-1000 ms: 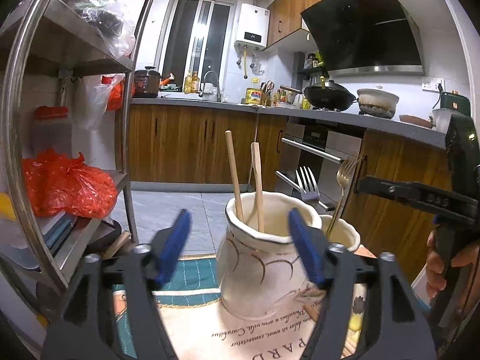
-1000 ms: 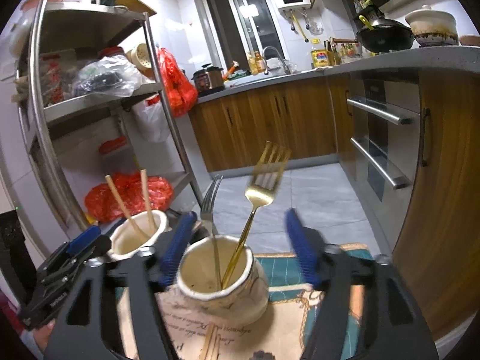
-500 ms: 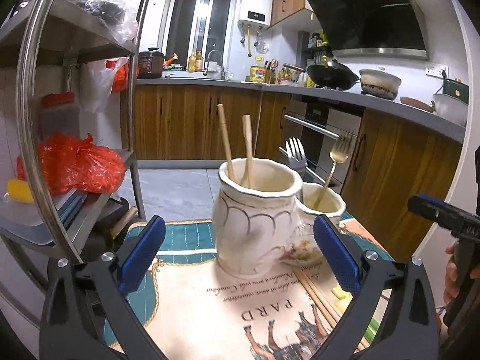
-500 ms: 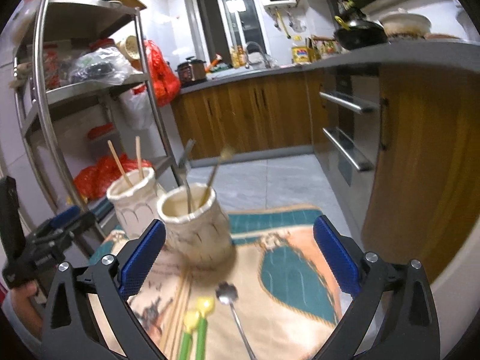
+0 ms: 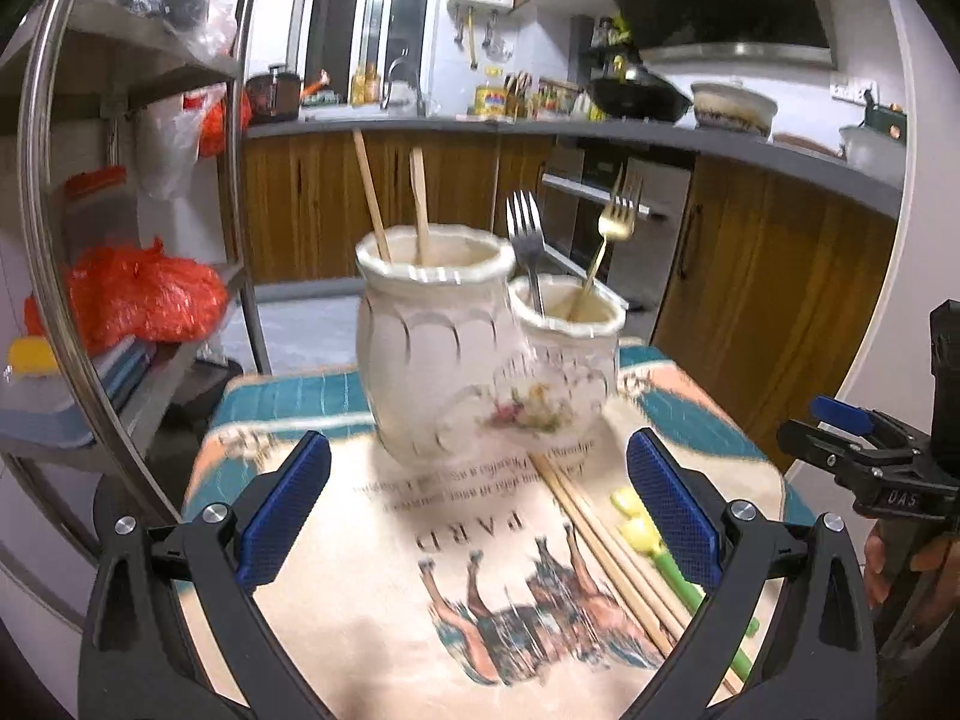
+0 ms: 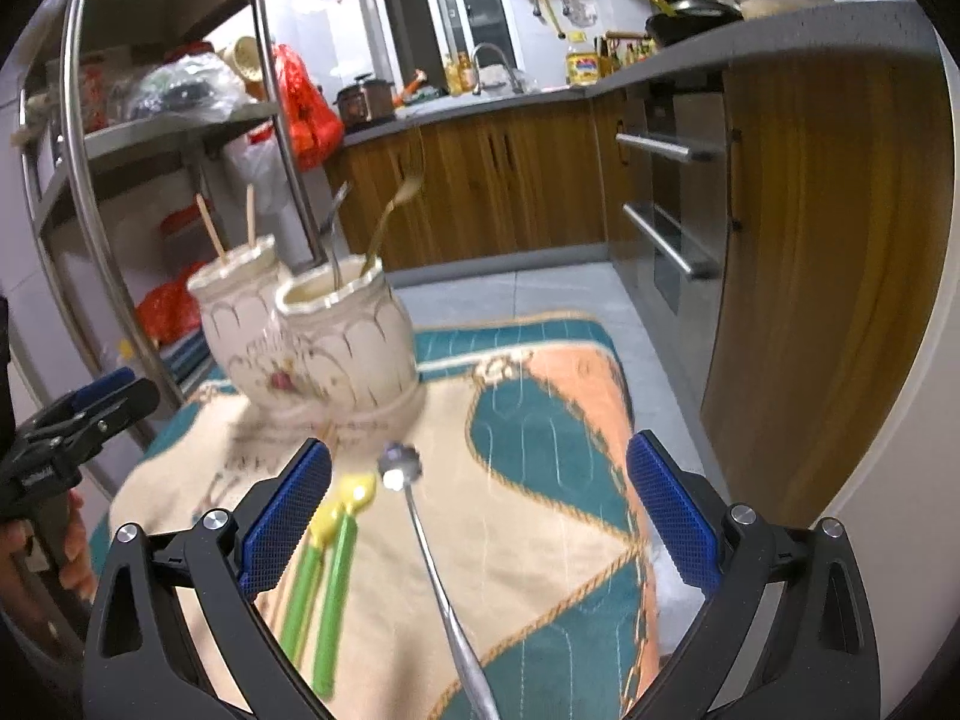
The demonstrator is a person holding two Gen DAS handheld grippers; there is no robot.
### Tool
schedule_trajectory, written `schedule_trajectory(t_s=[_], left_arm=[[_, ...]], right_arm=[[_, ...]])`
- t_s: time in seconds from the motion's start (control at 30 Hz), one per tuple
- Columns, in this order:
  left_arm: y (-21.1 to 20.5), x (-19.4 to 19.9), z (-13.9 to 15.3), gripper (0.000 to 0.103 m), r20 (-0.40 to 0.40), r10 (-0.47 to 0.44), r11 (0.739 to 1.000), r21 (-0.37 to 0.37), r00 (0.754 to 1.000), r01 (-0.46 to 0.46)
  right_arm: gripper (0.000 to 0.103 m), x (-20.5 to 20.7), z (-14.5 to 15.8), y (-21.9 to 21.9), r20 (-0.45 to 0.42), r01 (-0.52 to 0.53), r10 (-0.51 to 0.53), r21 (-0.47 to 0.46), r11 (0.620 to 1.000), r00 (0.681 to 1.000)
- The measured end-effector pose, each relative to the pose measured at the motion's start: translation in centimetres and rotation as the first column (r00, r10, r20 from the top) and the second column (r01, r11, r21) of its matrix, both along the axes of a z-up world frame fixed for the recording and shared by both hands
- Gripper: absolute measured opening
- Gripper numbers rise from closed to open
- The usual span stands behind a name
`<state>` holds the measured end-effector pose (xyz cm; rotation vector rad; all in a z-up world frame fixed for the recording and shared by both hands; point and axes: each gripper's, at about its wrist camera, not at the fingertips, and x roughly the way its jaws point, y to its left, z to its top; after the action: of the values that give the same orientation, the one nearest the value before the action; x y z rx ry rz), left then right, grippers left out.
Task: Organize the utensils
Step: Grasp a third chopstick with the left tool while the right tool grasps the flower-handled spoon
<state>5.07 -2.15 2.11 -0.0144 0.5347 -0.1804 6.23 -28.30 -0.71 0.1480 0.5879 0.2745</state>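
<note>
Kitchen cabinets back a patterned mat [image 6: 558, 420] on the bench. Both the left gripper [image 5: 477, 504] and right gripper [image 6: 477, 504] have fingers spread wide, empty. The metal spoon [image 6: 420, 534] lies between the right fingers; lower squarely over its thin handle before closing, then carry it to the near jar [image 6: 348, 348].

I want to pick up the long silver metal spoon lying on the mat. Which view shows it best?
The right wrist view: the long silver metal spoon lies unobstructed between the open right gripper fingers. The left wrist view doesn't show it.
</note>
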Motion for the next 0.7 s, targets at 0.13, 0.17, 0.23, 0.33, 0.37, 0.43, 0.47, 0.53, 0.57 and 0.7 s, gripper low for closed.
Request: schedule_trajectory(t_s=[0.13,0.17,0.23,0.33,0.37,0.43,0.47,0.53,0.57,0.7], left_arm=[[-1.7,0.2,-1.8,0.097,-0.061,-0.011,0.999,0.039,0.998,0.014],[-2.0,0.2,-2.3,0.097,-0.075,-0.014,0.999,0.05,0.997,0.018],[-2.8,0.4,-3.3,0.097,-0.119,-0.026,0.997,0.068,0.993,0.034],[-3.8,0.6,-4.6,0.097,-0.181,-0.039,0.995,0.088,0.983,0.055],[-4.0,0.7,-4.8,0.097,-0.191,-0.036,0.993,0.103,0.981,0.057],[-4.2,0.8,-4.9,0.097,-0.202,-0.026,0.991,0.122,0.979,0.051],[-4.3,0.9,-5.0,0.097,-0.212,-0.024,0.991,0.125,0.977,0.052],[-4.4,1.1,-5.3,0.097,-0.234,-0.019,0.99,0.133,0.972,0.051],[-4.5,1.3,-5.4,0.096,-0.245,-0.02,0.989,0.135,0.969,0.054],[-5.0,1.6,-5.9,0.095,-0.274,-0.031,0.985,0.156,0.961,0.076]], right_arm=[[0.098,0.2,-1.6,0.1,-0.054,-0.007,0.007,-0.004,1.0,0.999],[0.098,0.3,-1.8,0.1,-0.062,-0.013,0.012,-0.009,1.0,0.998],[0.098,0.1,-1.7,0.0,-0.061,-0.02,0.02,-0.012,1.0,0.998],[0.098,-0.1,-1.7,0.0,-0.059,-0.024,0.022,-0.031,0.999,0.998],[0.098,-0.2,-1.8,0.1,-0.06,-0.028,0.026,-0.034,0.999,0.998],[0.098,-0.3,-1.7,0.2,-0.062,-0.035,0.032,-0.045,0.998,0.998],[0.098,-0.4,-1.7,0.3,-0.061,-0.04,0.036,-0.057,0.998,0.997],[0.098,-0.4,-1.7,0.5,-0.063,-0.046,0.042,-0.073,0.996,0.997],[0.098,-0.4,-1.8,0.7,-0.069,-0.049,0.043,-0.083,0.995,0.997],[0.098,-0.3,-1.8,0.8,-0.088,-0.056,0.047,-0.109,0.993,0.995]])
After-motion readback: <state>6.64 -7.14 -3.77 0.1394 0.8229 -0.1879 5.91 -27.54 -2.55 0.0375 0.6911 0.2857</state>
